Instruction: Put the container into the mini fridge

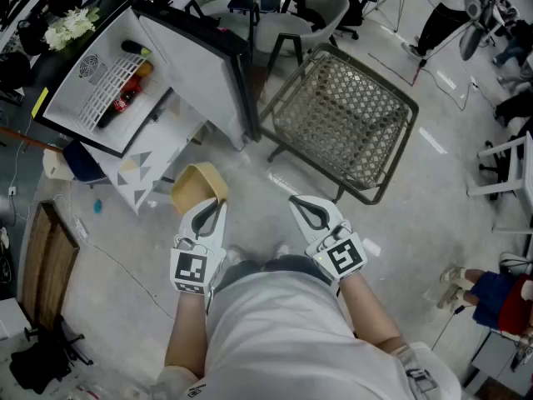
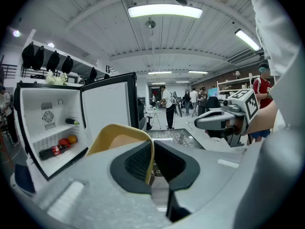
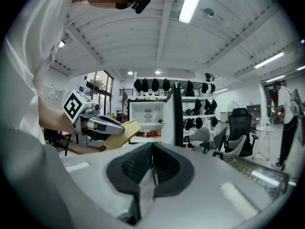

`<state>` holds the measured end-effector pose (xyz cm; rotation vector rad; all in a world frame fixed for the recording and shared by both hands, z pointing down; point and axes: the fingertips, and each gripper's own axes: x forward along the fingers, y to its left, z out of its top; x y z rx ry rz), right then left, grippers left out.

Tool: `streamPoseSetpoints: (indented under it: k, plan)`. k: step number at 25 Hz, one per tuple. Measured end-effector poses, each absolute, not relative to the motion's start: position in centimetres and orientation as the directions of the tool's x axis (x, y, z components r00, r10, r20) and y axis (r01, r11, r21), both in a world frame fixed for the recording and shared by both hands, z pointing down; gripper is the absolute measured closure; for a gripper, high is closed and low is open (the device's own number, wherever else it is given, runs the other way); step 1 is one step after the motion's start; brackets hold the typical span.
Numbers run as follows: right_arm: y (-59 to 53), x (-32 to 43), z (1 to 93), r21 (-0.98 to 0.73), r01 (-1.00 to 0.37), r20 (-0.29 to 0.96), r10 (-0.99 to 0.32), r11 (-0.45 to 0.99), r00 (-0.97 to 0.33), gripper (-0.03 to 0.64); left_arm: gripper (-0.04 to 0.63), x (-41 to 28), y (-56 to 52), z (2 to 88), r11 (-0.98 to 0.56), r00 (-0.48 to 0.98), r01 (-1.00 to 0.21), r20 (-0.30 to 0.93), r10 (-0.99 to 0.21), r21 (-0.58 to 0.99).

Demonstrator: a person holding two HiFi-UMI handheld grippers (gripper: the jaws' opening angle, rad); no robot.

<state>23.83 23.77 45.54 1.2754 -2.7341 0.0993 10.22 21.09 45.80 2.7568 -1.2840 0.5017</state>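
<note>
A tan, open-topped container (image 1: 198, 187) hangs over the floor in front of me, and my left gripper (image 1: 208, 211) is shut on its near rim. In the left gripper view the container's thin wall (image 2: 148, 156) is pinched between the two dark pads. The white mini fridge (image 1: 125, 73) stands ahead to the left with its door (image 1: 200, 65) swung wide open. My right gripper (image 1: 311, 215) is level beside the left one, shut with nothing between its jaws (image 3: 152, 163). From the right gripper view, the container (image 3: 125, 129) sits in front of the fridge (image 3: 147, 116).
Inside the fridge lie a cola bottle (image 1: 125, 102), an orange fruit (image 1: 145, 69) and a dark bottle (image 1: 133, 48). A metal mesh chair (image 1: 346, 123) stands right of the fridge door. Office chairs and people are further off. A wooden board (image 1: 46, 261) lies at the left.
</note>
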Motion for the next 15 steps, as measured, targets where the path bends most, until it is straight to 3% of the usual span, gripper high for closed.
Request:
streamPoseSetpoints:
  k: [15]
  plan:
    - [22.9, 13.0, 45.5, -0.009, -0.767, 0.186, -0.752, 0.642, -0.632, 0.612, 0.568, -1.3, 21.4, 46.0, -0.635, 0.612, -0.772, 0.274, -0.742, 0.006]
